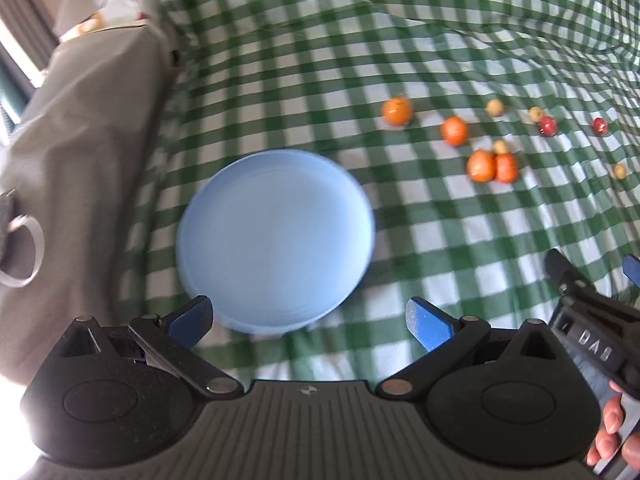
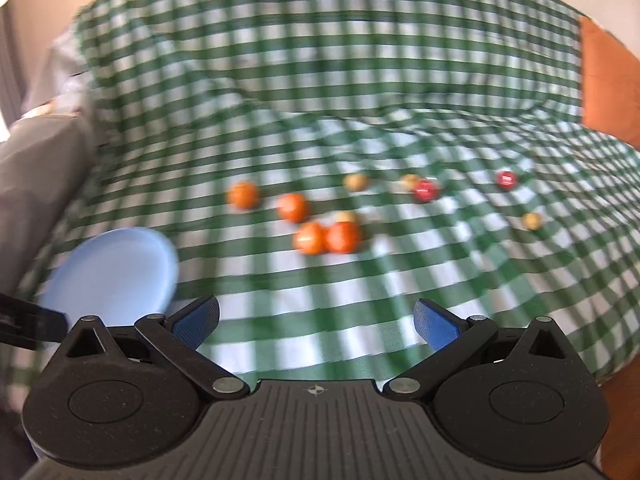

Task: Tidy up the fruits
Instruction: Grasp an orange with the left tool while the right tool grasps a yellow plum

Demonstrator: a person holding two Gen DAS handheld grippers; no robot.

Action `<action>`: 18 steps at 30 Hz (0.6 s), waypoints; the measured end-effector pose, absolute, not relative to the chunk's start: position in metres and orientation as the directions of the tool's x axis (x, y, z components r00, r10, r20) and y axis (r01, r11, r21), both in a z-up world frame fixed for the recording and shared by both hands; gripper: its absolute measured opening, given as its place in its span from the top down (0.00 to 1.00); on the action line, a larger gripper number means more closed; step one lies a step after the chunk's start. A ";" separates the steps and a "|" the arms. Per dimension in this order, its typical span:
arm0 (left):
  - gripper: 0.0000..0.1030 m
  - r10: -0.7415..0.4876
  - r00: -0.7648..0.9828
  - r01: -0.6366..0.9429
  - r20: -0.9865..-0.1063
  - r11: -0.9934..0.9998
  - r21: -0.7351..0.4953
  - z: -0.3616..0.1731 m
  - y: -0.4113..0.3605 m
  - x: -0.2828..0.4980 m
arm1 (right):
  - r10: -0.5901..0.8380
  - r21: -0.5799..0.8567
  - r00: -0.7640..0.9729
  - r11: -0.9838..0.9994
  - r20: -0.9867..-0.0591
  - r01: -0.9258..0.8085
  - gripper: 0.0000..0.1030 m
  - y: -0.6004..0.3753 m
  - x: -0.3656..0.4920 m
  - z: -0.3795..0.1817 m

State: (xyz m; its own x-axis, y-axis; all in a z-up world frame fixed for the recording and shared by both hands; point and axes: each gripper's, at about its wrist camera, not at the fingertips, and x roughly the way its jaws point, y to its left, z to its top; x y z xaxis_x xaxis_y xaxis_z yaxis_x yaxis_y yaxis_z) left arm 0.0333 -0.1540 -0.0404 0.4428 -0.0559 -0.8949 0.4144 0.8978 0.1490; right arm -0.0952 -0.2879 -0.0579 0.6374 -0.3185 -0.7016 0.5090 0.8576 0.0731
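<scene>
Tongs first: your left gripper [image 1: 310, 320] is hanging over the cloth with its blue pads [image 1: 428, 322] spread wide, pinching nothing and touching nothing. Just ahead of those pads, slightly toward the left finger, the pale blue plate [image 1: 276, 240] is lying flat on the green checked cloth [image 1: 440, 240], bare on top, its near rim sitting right between your fingertips in the left wrist view.

Your right gripper [image 2: 316, 322] is gaping just as wide, pads apart over bare cloth, gripping nothing. You are catching its black body and one blue tip [image 1: 634, 270] at the right edge of the left wrist view, with your hand [image 1: 612, 436] wrapped on its handle.

Fruit is sitting ahead of the right tongs, well apart from both sets of pads. Two oranges [image 2: 326, 237] are touching side by side, nearest to you, with a small yellow fruit [image 2: 346, 216] tucked just behind them. Farther out and to the left, two more oranges [image 2: 293, 207] are lying apart from each other. Beyond, another small yellow fruit [image 2: 355, 181] is sitting alone, and to the right a red fruit [image 2: 426, 191] is resting against a yellow one. A second red fruit [image 2: 507, 180] and a last yellow one [image 2: 532, 221] are lying far right. The right wrist view is blurring, so finer detail is escaping you.
</scene>
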 end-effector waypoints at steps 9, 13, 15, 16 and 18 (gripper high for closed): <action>0.00 -0.152 0.418 0.571 -0.895 0.811 0.129 -0.083 -0.252 0.079 | -0.505 0.037 0.511 0.685 -0.696 0.727 0.01 -0.416 -0.087 -0.093; 0.00 -0.180 0.384 0.621 -0.906 0.777 0.109 -0.117 -0.290 0.103 | -0.534 0.059 0.467 0.612 -0.704 0.788 0.01 -0.488 -0.080 -0.109; 0.00 -0.188 0.390 0.639 -0.902 0.760 0.117 -0.130 -0.306 0.112 | -0.538 0.059 0.434 0.578 -0.723 0.814 0.01 -0.524 -0.076 -0.123; 0.00 -0.192 0.391 0.647 -0.900 0.753 0.120 -0.136 -0.313 0.116 | -0.540 0.068 0.424 0.557 -0.727 0.828 0.01 -0.539 -0.074 -0.129; 0.01 -0.203 0.389 0.659 -0.898 0.743 0.118 -0.145 -0.324 0.123 | -0.536 0.088 0.410 0.526 -0.738 0.846 0.01 -0.569 -0.070 -0.143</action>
State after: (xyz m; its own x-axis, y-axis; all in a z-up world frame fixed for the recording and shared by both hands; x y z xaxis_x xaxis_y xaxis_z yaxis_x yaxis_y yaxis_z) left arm 0.1228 -0.3236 -0.1454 0.3893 -0.2029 -0.8985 0.6591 0.7428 0.1178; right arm -0.0704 -0.5693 -0.1431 0.4104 -0.5359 -0.7379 0.8458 0.5261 0.0883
